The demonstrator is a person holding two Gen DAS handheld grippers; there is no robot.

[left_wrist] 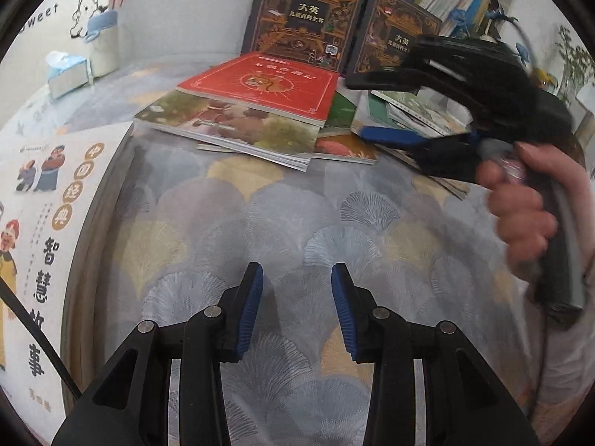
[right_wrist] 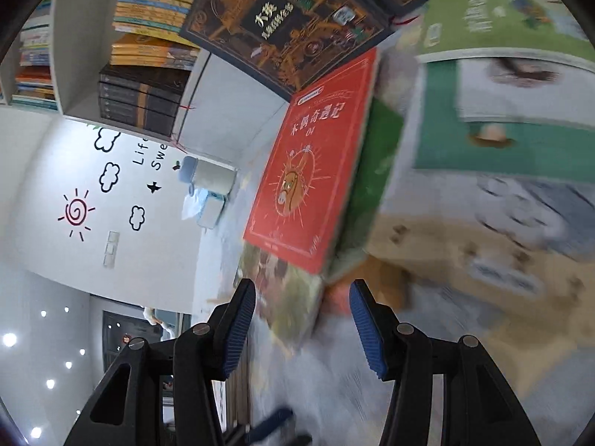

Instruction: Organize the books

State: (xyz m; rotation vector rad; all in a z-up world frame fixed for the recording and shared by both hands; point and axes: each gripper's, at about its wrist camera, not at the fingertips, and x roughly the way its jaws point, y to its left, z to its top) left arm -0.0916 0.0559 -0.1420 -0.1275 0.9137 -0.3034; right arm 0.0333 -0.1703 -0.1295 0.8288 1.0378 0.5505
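Note:
A red book (left_wrist: 260,85) (right_wrist: 316,171) tops a loose pile of picture books (left_wrist: 230,126) on the patterned carpet (left_wrist: 297,208). Behind the pile, two dark ornate books (left_wrist: 305,15) (right_wrist: 282,22) lean upright. A large white storybook (left_wrist: 44,223) lies at the left. My left gripper (left_wrist: 297,271) hovers open over bare carpet in front of the pile, nothing between its pads. My right gripper (left_wrist: 357,107) (right_wrist: 302,290), held by a hand (left_wrist: 520,204), is open at the pile's right side. In the blurred right wrist view the pile's corner lies just beyond its fingertips. Green-covered books (right_wrist: 502,11) lie to its right.
A white bookshelf (right_wrist: 85,48) packed with books stands behind the pile. A tissue box (left_wrist: 67,74) and a white cylindrical bin (left_wrist: 104,48) sit on the floor at the far left by the wall with stickers.

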